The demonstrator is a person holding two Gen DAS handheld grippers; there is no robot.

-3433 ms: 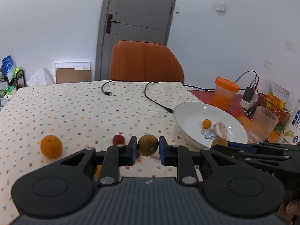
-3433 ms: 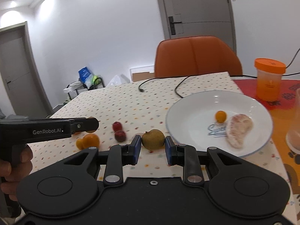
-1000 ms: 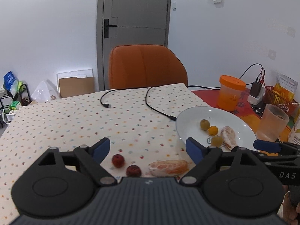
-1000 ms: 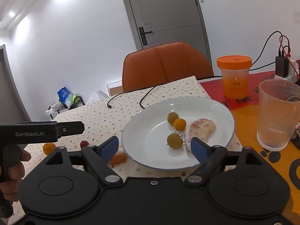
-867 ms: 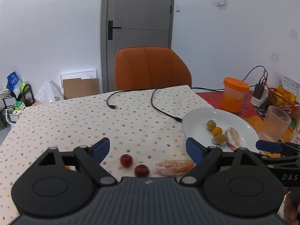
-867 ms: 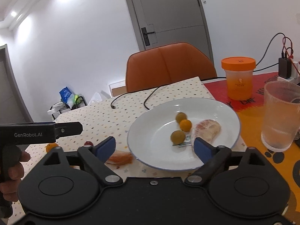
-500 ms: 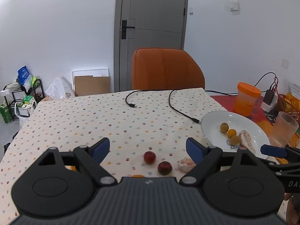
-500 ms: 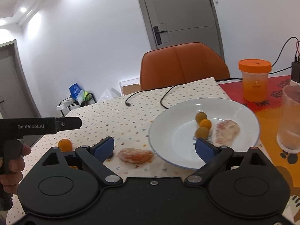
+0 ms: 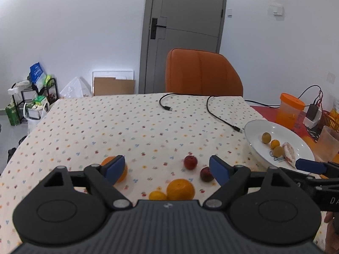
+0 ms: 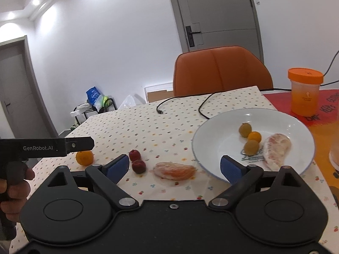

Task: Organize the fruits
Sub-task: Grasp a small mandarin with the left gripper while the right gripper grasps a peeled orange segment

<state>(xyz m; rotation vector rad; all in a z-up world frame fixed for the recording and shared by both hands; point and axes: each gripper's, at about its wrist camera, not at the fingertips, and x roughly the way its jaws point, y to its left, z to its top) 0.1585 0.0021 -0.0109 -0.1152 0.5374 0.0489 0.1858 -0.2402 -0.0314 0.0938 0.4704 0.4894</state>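
peeled orange segment point(image 10: 174, 171) between wide right jaws

A table under a dotted cloth point(image 9: 131, 127) fills the middle of both views. In the left wrist view two black cables point(image 9: 220, 116) lie upper centre, a white plate point(image 9: 252, 131) at right. Lower centre sit two oranges point(image 9: 180, 189), a small yellow fruit point(image 9: 157, 195) and two red fruits point(image 9: 190, 162). The right wrist view shows a peeled segment point(image 10: 173, 170) at centre, beside the plate.
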